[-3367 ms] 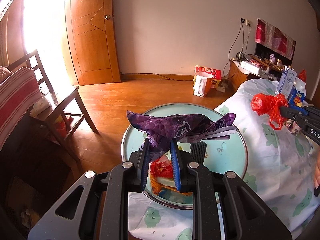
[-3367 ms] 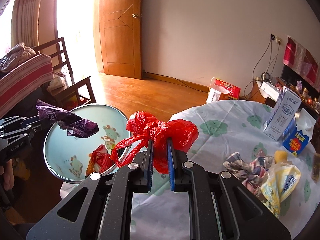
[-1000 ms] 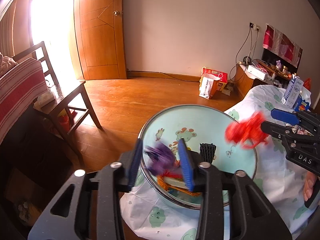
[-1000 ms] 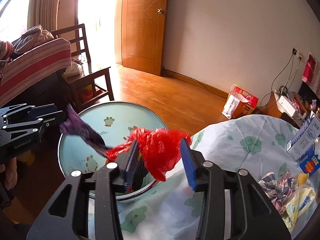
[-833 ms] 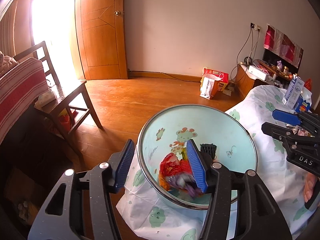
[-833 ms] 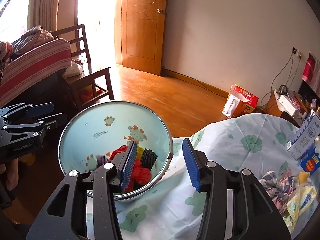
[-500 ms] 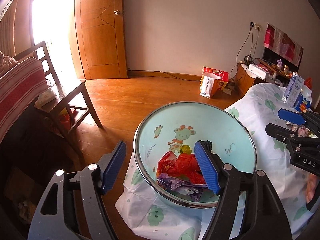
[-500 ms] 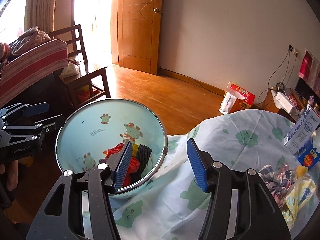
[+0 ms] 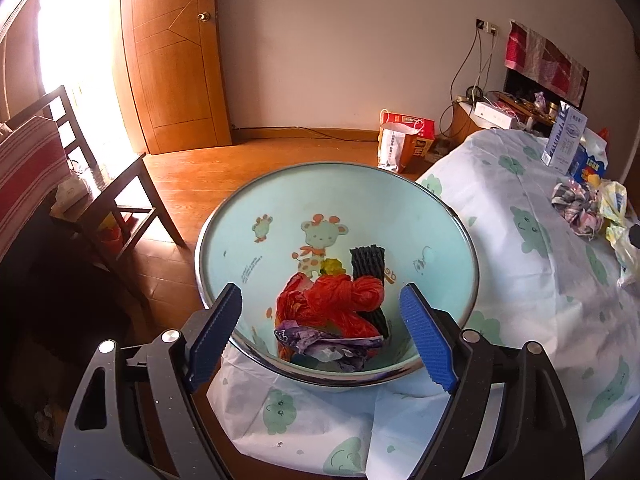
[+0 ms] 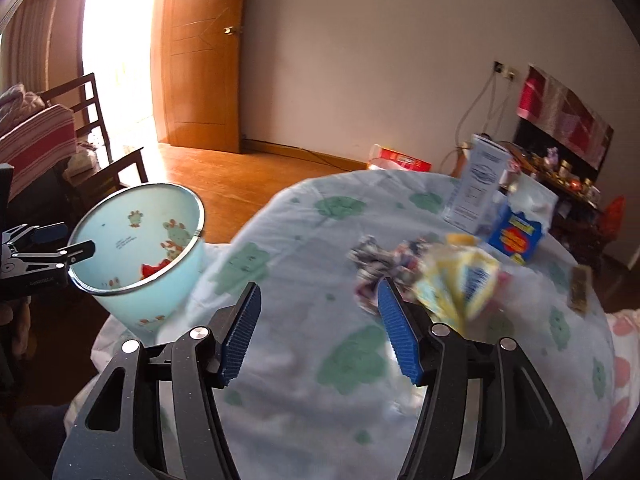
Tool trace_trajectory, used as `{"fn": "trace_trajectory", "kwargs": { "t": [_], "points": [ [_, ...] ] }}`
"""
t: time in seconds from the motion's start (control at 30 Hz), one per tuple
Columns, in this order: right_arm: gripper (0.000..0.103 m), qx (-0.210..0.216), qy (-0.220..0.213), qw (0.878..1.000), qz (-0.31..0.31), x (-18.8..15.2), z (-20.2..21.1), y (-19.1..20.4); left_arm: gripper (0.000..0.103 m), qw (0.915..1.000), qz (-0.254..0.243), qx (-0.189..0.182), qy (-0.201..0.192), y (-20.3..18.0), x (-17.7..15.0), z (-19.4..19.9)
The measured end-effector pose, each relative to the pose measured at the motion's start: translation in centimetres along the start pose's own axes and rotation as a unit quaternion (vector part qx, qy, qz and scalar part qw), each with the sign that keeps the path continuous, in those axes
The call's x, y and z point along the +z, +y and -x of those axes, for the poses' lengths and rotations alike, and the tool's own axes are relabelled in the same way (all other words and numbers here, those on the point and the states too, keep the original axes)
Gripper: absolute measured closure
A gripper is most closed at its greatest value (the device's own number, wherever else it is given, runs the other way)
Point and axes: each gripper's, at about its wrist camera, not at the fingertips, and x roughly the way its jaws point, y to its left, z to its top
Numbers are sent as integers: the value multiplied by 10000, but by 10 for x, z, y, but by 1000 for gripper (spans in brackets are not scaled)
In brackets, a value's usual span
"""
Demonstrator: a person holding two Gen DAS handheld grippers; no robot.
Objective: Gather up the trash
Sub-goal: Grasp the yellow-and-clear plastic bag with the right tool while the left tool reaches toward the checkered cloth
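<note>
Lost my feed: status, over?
Left gripper, right gripper open, empty. Red plastic bag in mint cartoon bin. Yellow crumpled wrapper on table, unobstructed.

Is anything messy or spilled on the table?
Nothing looks spilled. Two crumpled bits are left on the tablecloth: a checked wrapper and a yellow wrapper right beside it. The red bag and purple wrapper lie inside the bin. Both grippers are open.
</note>
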Motion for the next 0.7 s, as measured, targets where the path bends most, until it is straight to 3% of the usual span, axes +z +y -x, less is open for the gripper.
{"fn": "trace_trajectory", "kwargs": {
  "t": [0.07,0.27,0.47,0.5,0.57,0.67,0.7],
  "points": [
    [25,-118,76,9997,-208,-12,5,-21,23,10000,-89,-24,15,-7,-3,0],
    [25,-190,311,9978,-553,-35,0,-59,23,9997,-235,-17,35,-18,-6,2],
    [25,-3,536,9965,-642,-35,-18,-61,23,9996,-268,-34,34,-21,-5,3],
    [27,31,575,9962,-656,-34,-20,-59,23,9996,-275,-51,42,-22,-5,2],
    [58,163,714,9951,-668,-33,-25,-57,23,9995,-293,-90,30,-25,-5,4],
    [71,200,746,9956,-522,-34,-22,-53,23,9992,-360,-160,-41,-33,-2,8],
    [71,262,712,9957,-537,-34,-18,-54,23,9991,-381,-181,-62,-36,0,9]
  ]
}}
